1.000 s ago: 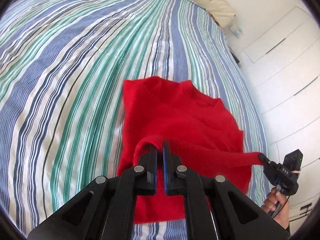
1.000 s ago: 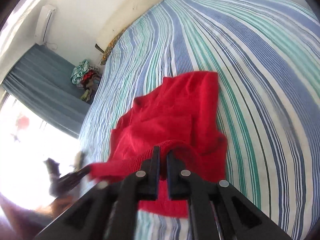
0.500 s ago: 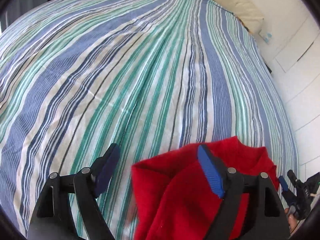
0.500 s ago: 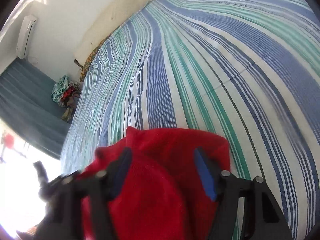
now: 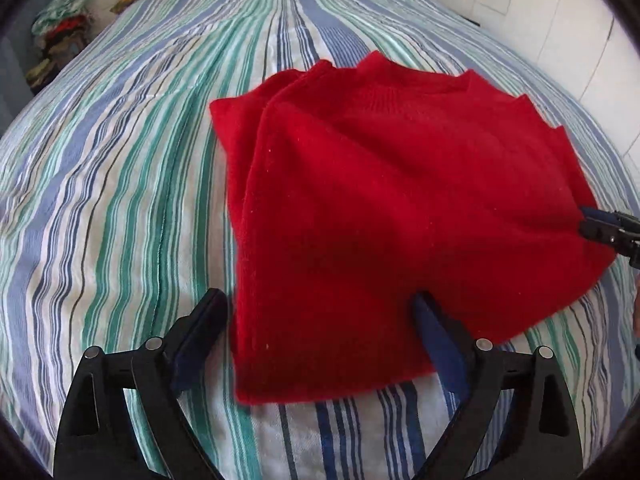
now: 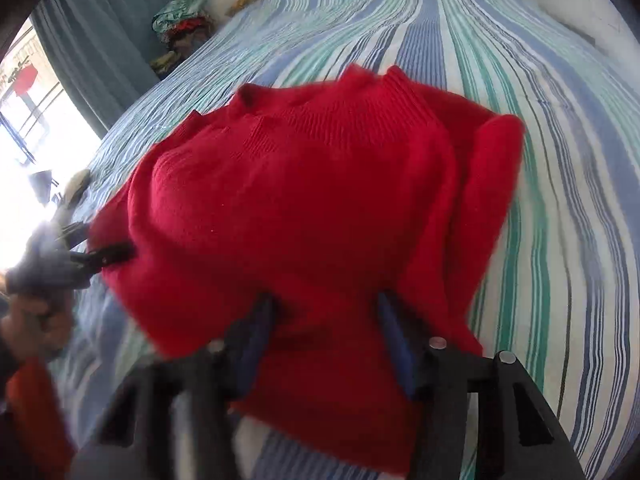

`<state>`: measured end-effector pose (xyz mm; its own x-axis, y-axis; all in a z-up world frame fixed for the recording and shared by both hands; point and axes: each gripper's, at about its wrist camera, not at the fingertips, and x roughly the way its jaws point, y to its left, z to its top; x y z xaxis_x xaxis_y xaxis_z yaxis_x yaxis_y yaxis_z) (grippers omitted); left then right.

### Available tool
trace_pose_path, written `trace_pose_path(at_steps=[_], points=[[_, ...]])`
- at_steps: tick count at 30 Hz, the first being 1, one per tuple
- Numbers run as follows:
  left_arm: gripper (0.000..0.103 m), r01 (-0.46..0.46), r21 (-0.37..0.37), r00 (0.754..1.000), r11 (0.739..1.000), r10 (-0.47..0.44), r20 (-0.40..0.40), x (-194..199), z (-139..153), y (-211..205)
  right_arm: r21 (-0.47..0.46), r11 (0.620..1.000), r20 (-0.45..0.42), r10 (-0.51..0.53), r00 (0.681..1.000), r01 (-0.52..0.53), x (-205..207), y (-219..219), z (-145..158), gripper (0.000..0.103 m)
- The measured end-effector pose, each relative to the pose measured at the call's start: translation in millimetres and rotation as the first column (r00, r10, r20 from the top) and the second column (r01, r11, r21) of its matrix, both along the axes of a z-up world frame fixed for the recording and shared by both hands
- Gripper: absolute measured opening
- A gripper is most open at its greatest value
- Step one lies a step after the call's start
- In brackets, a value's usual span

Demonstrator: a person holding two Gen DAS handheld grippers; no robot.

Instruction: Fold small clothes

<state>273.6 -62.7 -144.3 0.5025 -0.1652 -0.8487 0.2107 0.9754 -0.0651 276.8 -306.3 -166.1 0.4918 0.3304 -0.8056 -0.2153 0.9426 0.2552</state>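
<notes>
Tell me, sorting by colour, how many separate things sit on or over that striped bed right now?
Red: 1, the knitted sweater lying folded on the bed.
Black with blue pads: 2, the left gripper and the right gripper, both with jaws apart over the sweater's near edge.
Blue, green and white stripes: 1, the bedspread.
Total: 4.

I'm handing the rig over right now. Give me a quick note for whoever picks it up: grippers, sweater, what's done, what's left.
Left gripper: open, just widened, astride the near left corner of the red sweater, not pinching it.
Right gripper: open over the near hem, jaws just narrowed, nothing gripped.
Sweater lies released on the striped bed, folded over itself, collar at the far side.
Left: tidy the uneven edges and probably fold again.
</notes>
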Motion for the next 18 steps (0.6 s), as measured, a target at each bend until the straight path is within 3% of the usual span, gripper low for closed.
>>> trace_pose_path(at_steps=[3,6,9,11,14,18], points=[[0.094,-0.044,-0.087,0.998,0.995,0.047,0.035,-20.7,20.9,18.8,0.012,1.000,0.040,-0.026,0.999,0.025,-14.1,-0.7,28.1,0.052],[0.096,-0.136,-0.059,0.983,0.989,0.142,0.114,-37.7,27.9,44.3,-0.037,0.999,0.104,0.033,0.994,-0.029,-12.3,10.1,60.2,0.052],[0.096,-0.255,-0.028,0.958,0.967,0.256,0.130,-46.0,11.8,77.8,-0.025,0.996,0.098,0.088,0.991,-0.086,17.3,28.9,78.3,0.052],[0.096,-0.307,-0.042,0.946,0.951,0.310,0.098,-48.6,-10.7,96.1,-0.008,0.993,0.076,0.115,0.990,-0.114,40.1,48.5,80.5,0.052],[0.096,-0.327,-0.152,0.934,0.933,0.343,0.098,-59.4,-26.0,114.1,-0.005,0.995,0.031,0.095,0.995,-0.095,81.7,70.2,71.5,0.051],[0.099,-0.311,-0.136,0.941,0.941,0.325,0.098,-53.6,-25.2,108.3,-0.063,0.997,-0.014,0.033,0.999,-0.034,127.4,88.8,47.0,0.044]])
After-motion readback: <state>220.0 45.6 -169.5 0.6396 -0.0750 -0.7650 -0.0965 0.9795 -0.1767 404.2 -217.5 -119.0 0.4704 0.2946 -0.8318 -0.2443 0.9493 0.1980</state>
